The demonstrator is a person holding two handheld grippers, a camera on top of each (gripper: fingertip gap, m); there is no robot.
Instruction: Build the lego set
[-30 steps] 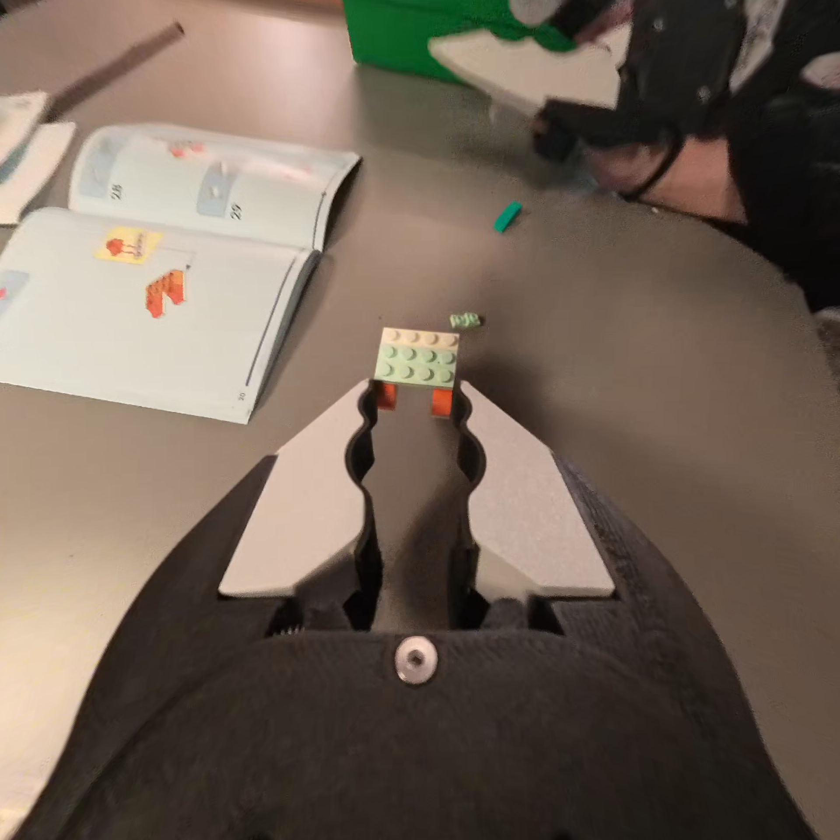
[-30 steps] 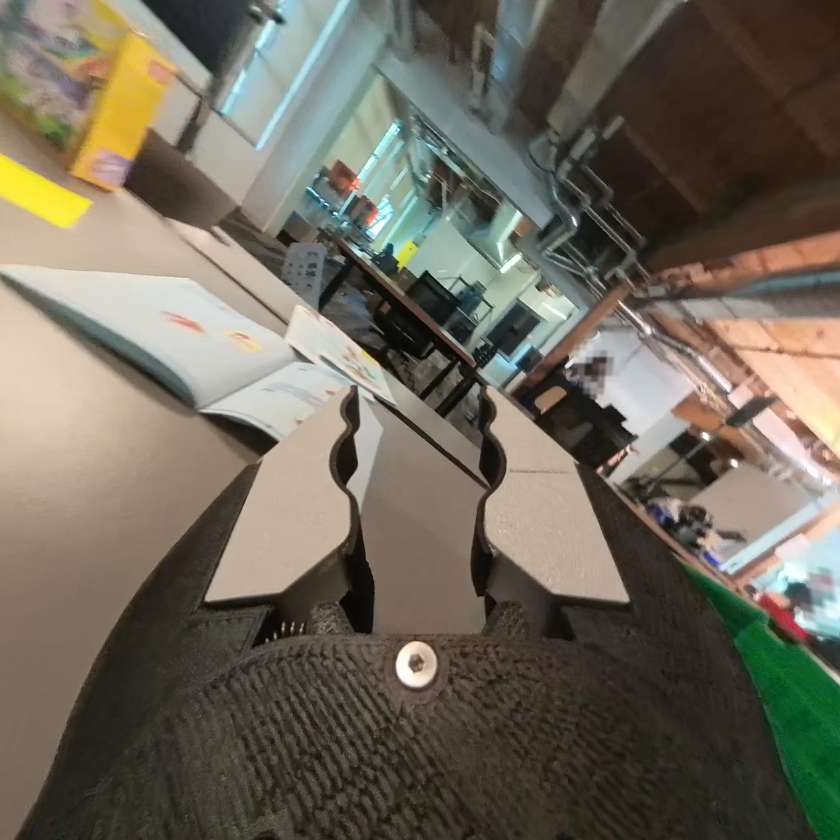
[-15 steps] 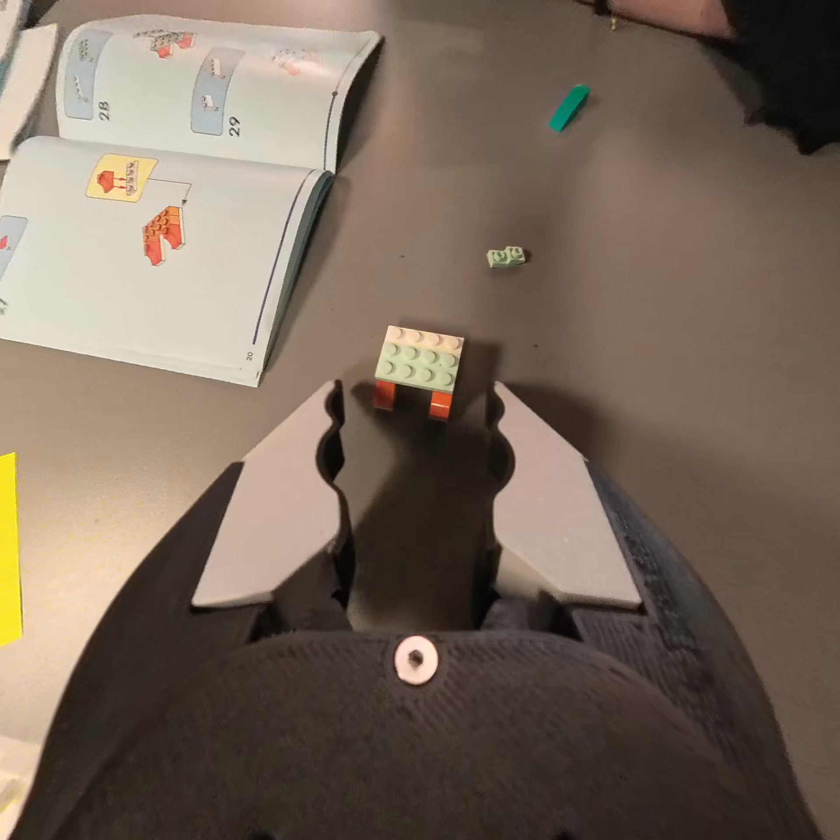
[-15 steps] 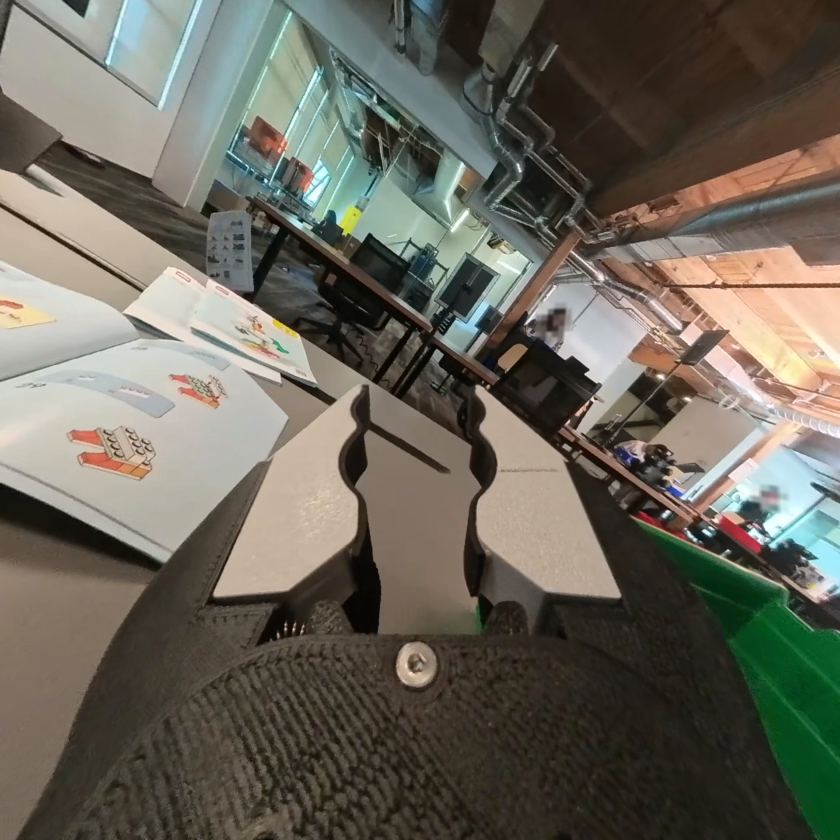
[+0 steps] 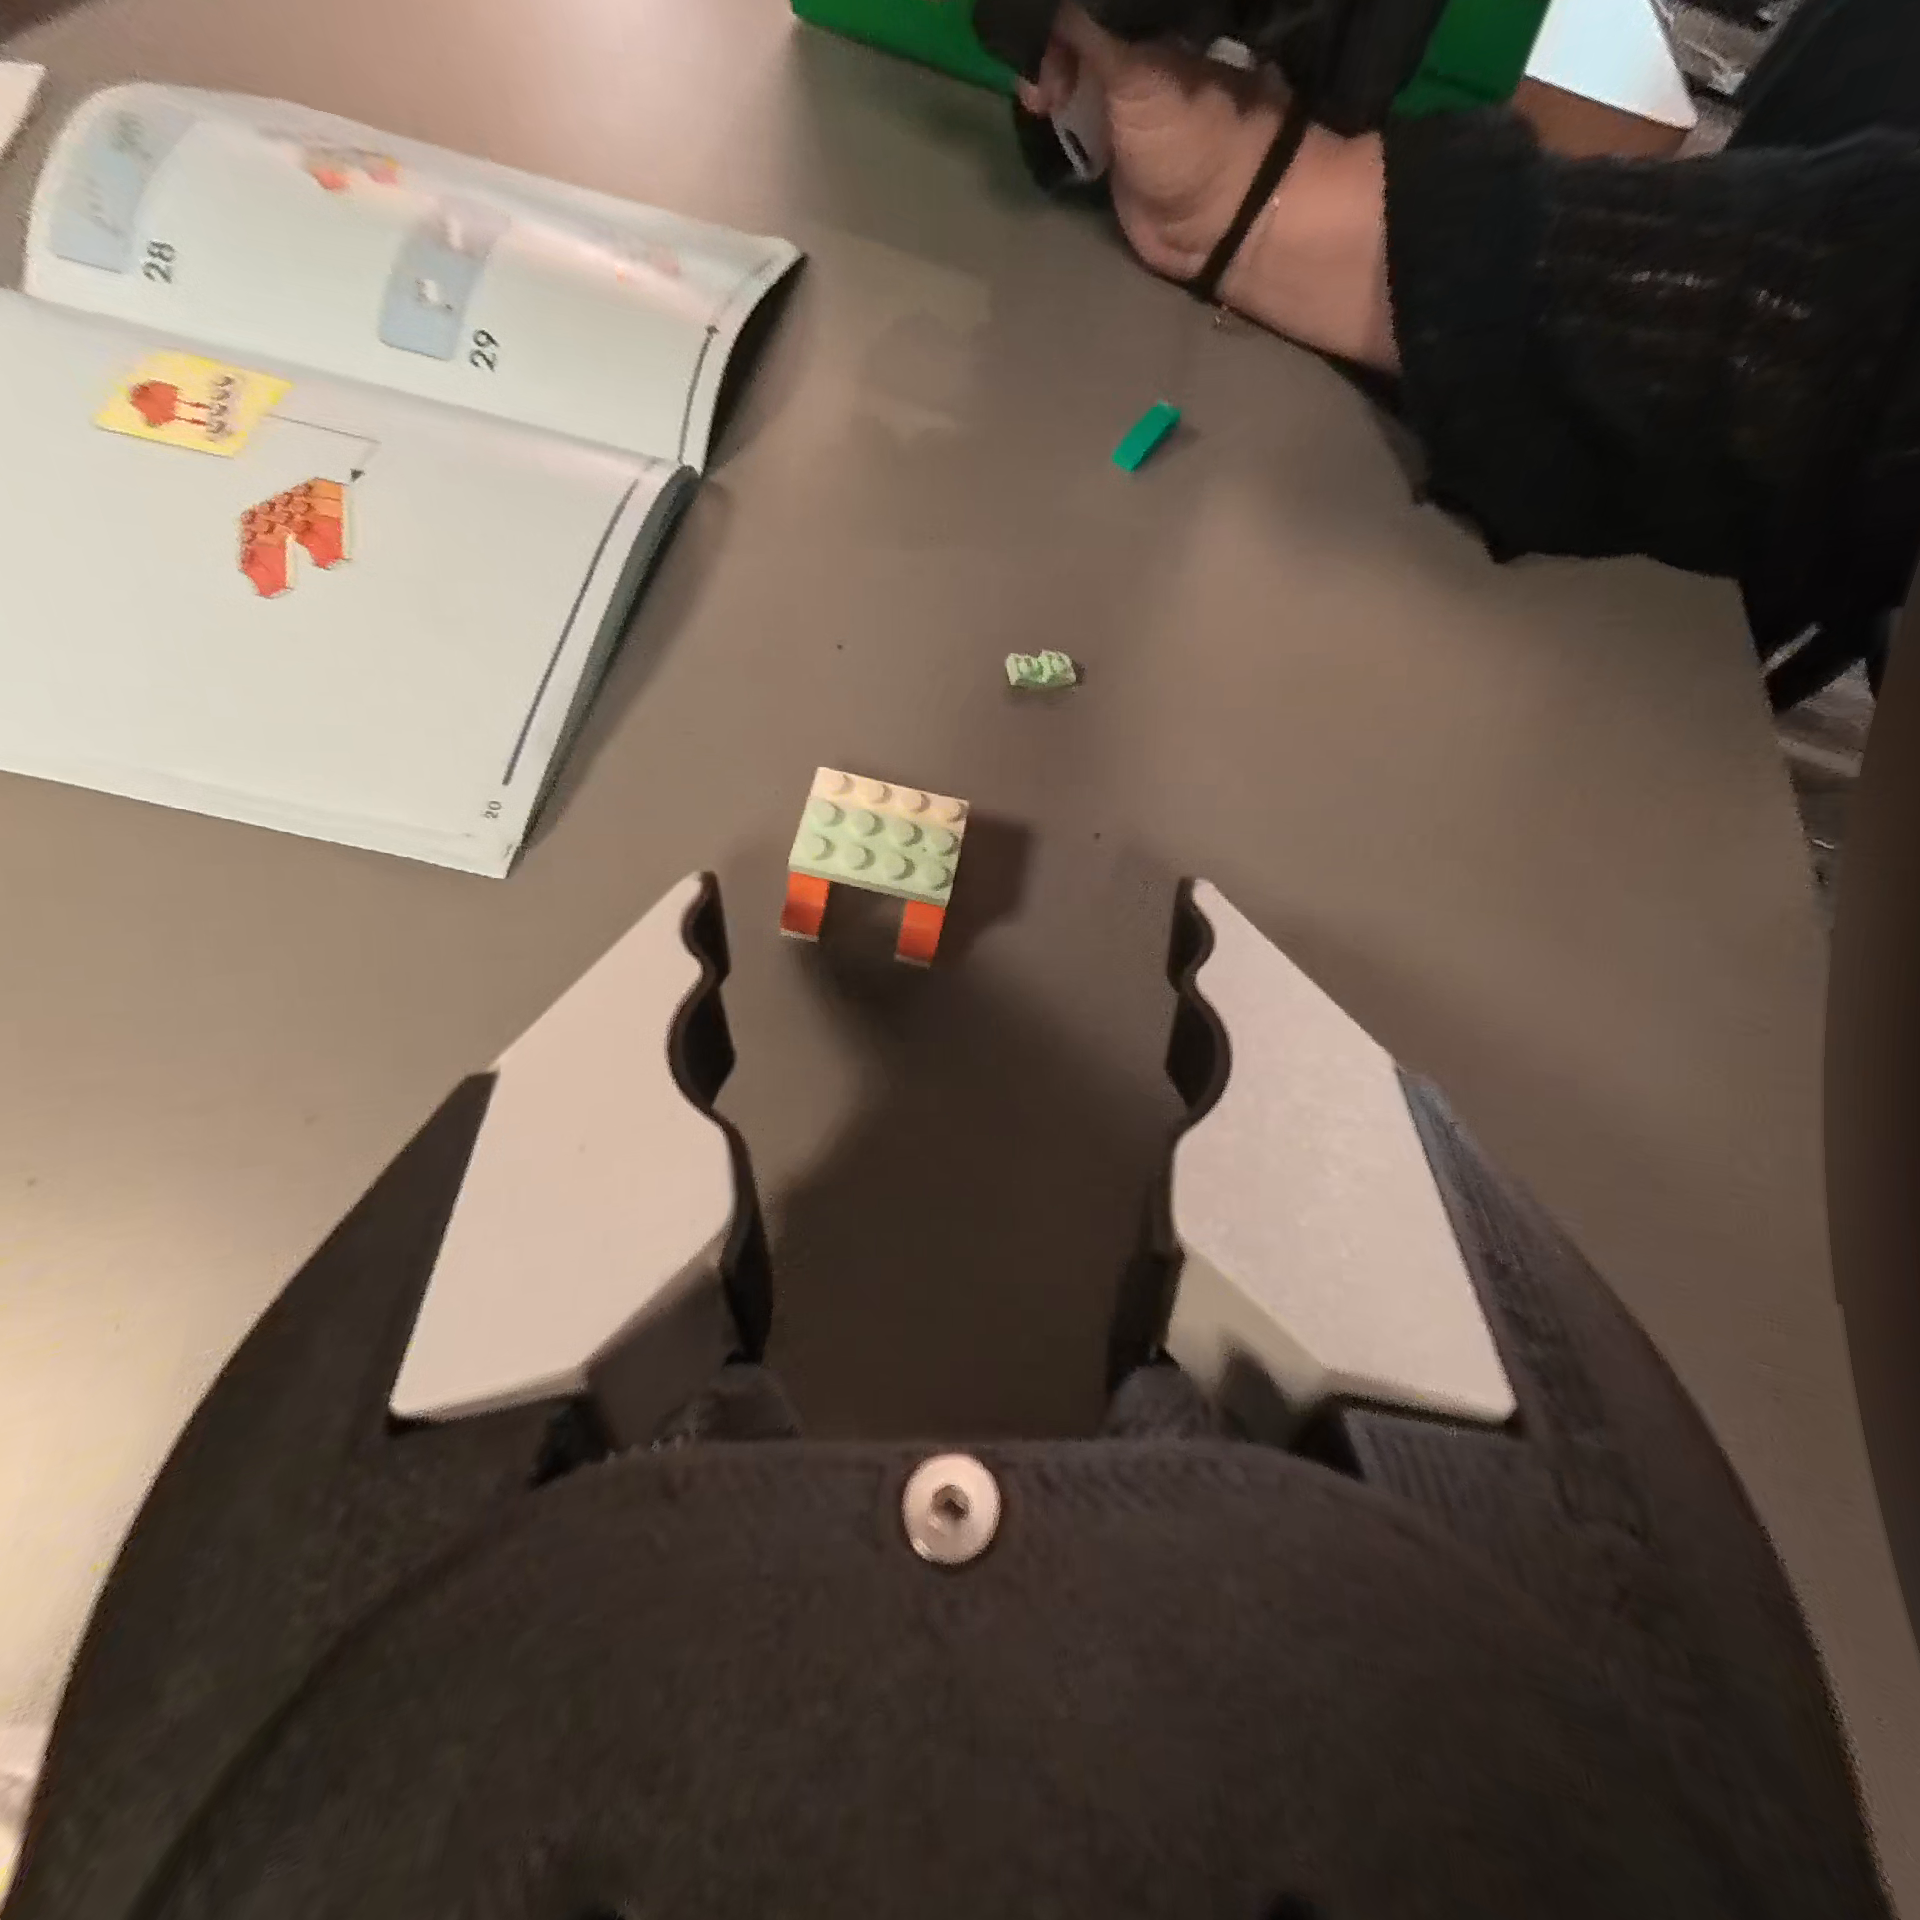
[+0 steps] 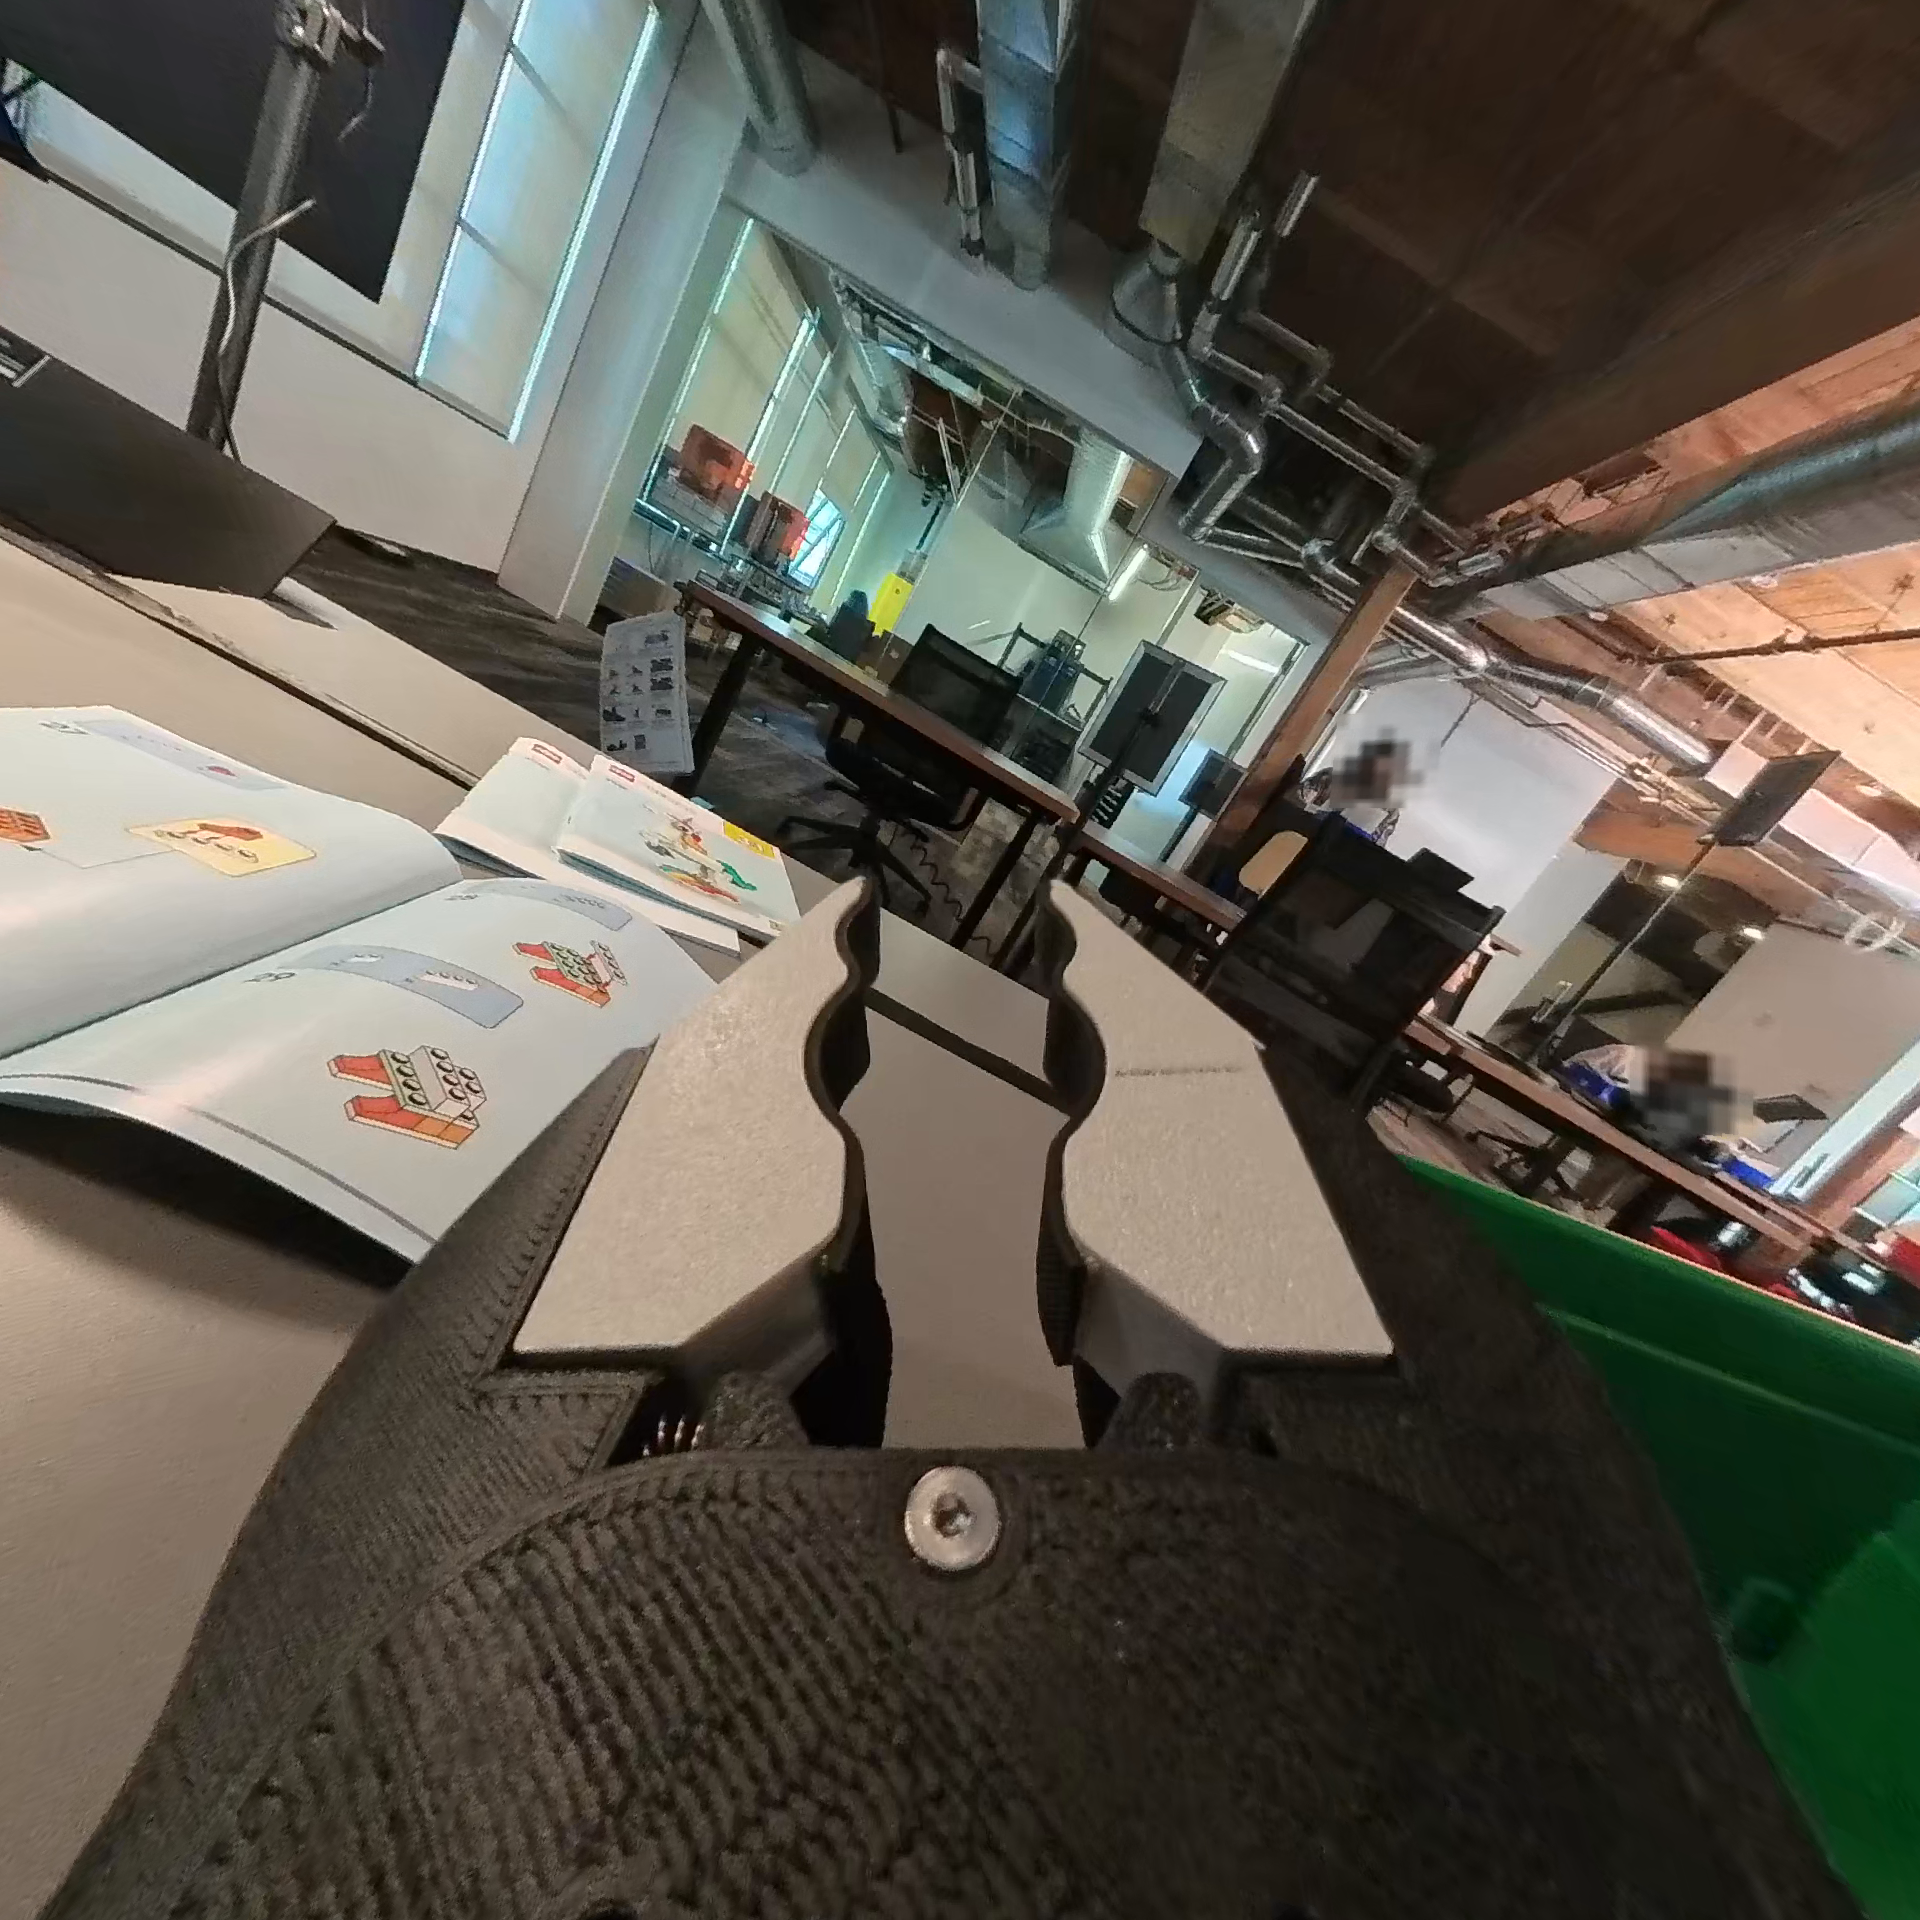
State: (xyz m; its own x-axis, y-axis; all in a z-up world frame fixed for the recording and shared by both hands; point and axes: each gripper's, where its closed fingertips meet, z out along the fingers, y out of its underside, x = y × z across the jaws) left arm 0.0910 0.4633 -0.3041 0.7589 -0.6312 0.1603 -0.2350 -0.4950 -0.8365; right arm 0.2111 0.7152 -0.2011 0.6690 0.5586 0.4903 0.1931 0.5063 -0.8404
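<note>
A small lego build stands on the grey table: a pale green plate with a cream strip on two orange legs. My left gripper is wide open and empty just short of it. A small pale green piece and a dark green tile lie farther off. The open instruction booklet lies to the left. My right gripper is open and empty, tilted up over the table beside the booklet. It is held by a hand near the green bin.
The green bin stands at the right of the right gripper. More booklets lie beyond the open one. A dark sleeve crosses the table's right side. Other tables and chairs stand behind. My right fingertips sit around 30 centimeters from my left ones. My left gripper's tips are some 8 centimeters from the small pale green piece. The left tips stand about 15 centimeters off the dark green tile.
My left gripper let go of the lego build, opened wide and drew back. The build now stands free on the table. The right gripper swung toward the booklet and the bin.
</note>
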